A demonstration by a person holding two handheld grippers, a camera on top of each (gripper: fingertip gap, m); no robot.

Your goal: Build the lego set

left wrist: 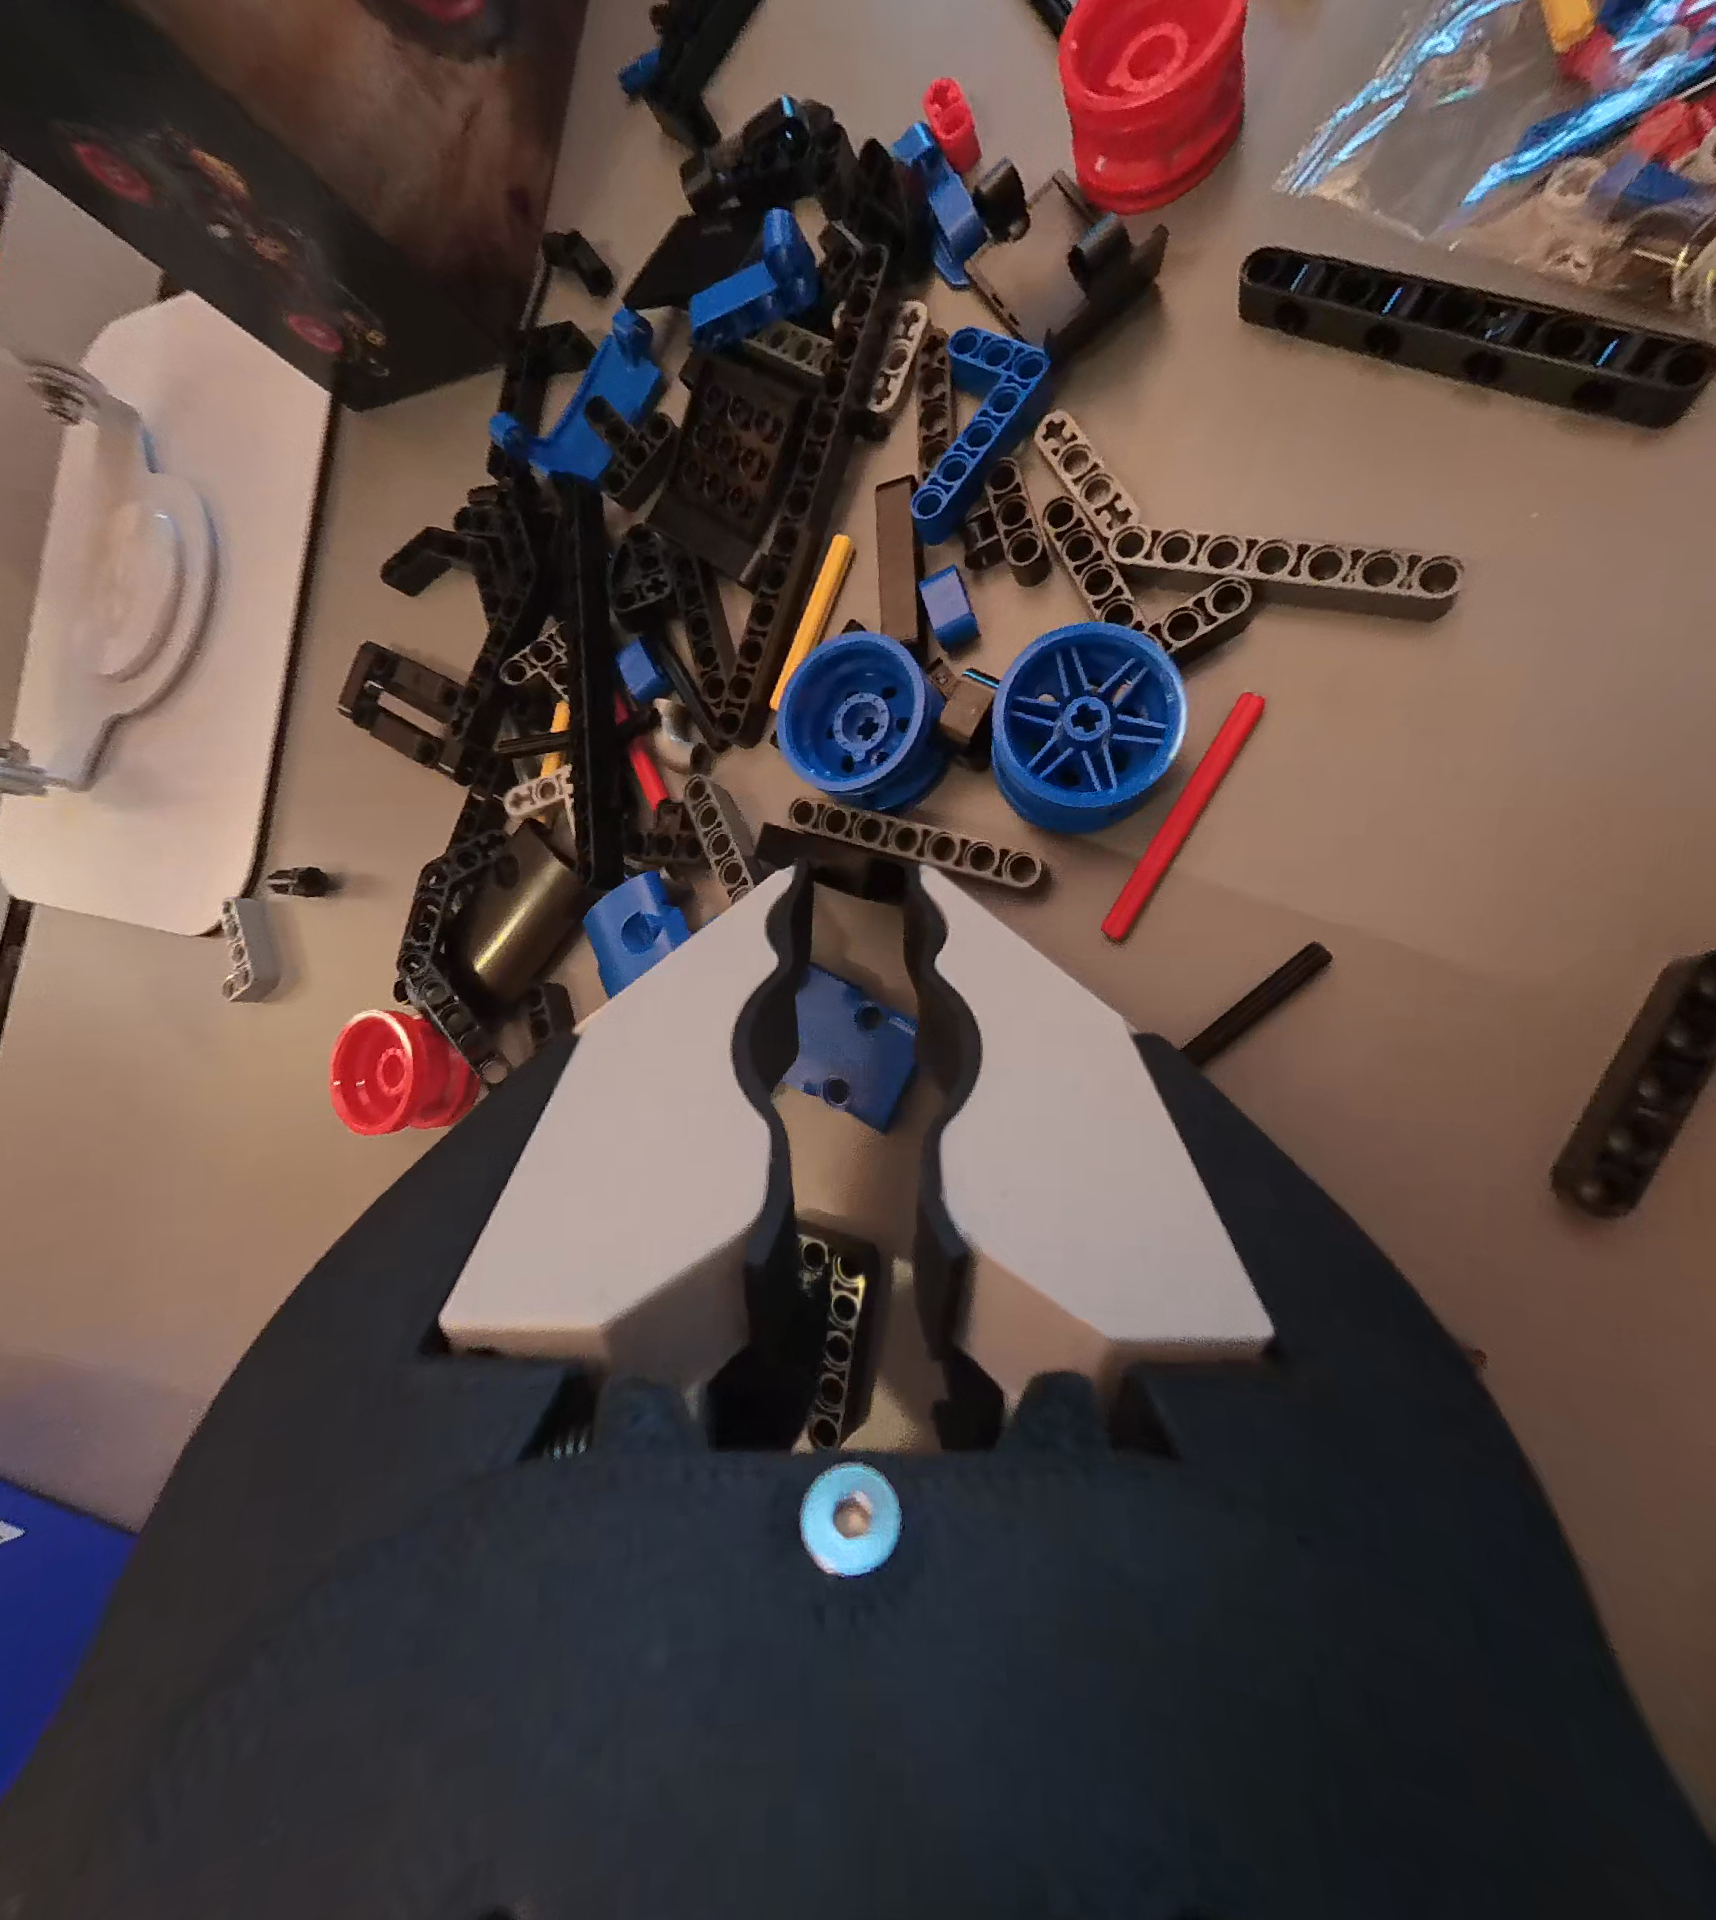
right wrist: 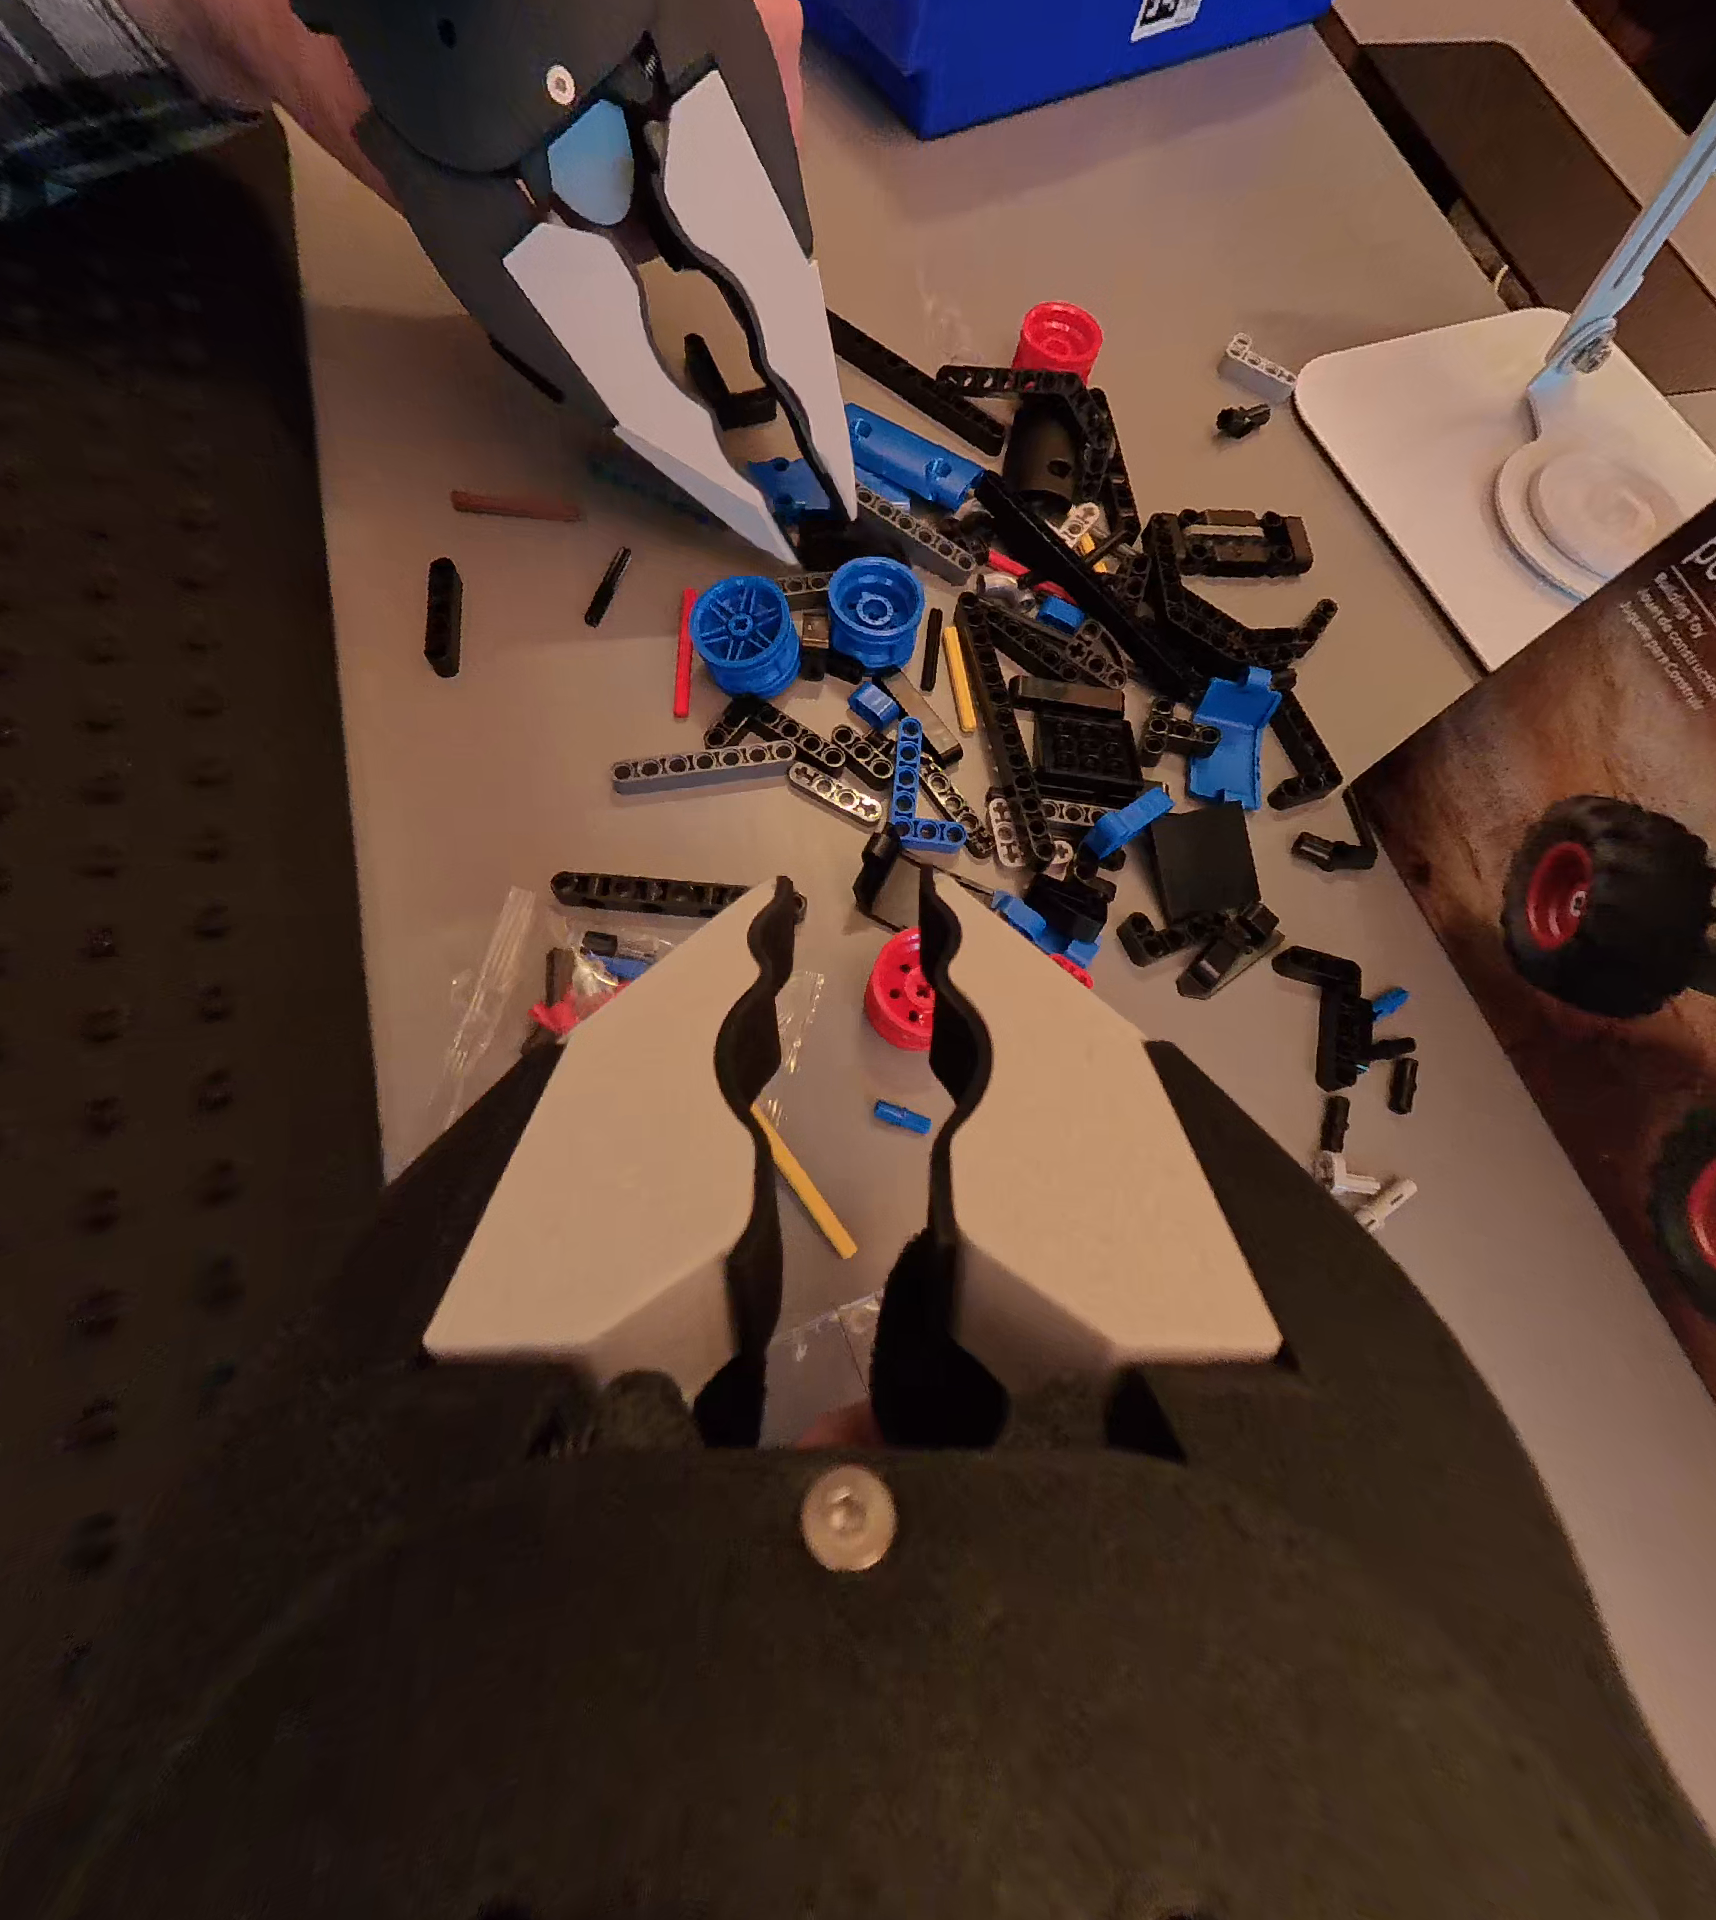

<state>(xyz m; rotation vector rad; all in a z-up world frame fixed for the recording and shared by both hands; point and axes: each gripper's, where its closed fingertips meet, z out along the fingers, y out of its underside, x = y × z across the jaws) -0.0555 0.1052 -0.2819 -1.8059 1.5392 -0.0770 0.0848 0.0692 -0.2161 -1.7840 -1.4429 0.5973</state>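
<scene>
The left gripper point(left wrist: 856, 883) has its jaws parted by a narrow gap, tips down at the near edge of the pile of lego pieces point(left wrist: 729, 499) on the counter point(left wrist: 1456, 831). A small black piece point(left wrist: 859, 878) sits right at the tips, though whether it is pinched cannot be told. A blue block point(left wrist: 849, 1044) shows on the counter through the gap behind the tips. Just beyond the tips lies a grey beam point(left wrist: 916, 840), then two blue wheel hubs point(left wrist: 1088, 724) side by side. A red axle point(left wrist: 1186, 816) lies off to the right of them, a small red hub point(left wrist: 397, 1070) to the left of the jaws. Farther out, a large red rim point(left wrist: 1150, 99) and a clear bag of parts point(left wrist: 1602, 156) sit past the pile.

The right gripper point(right wrist: 854, 896) hovers with jaws released and nothing between them. Seen through the gap are a yellow axle point(right wrist: 807, 1190) and a red hub point(right wrist: 895, 992); a small blue pin point(right wrist: 901, 1117) lies there too. To the right of the jaws lies the set's box point(right wrist: 1602, 987), showing a red-wheeled truck and white print, which is left unread here. Beyond it stands a white lamp base point(right wrist: 1436, 468). A blue bin point(right wrist: 1041, 62) with a printed tag stands at the far edge.
</scene>
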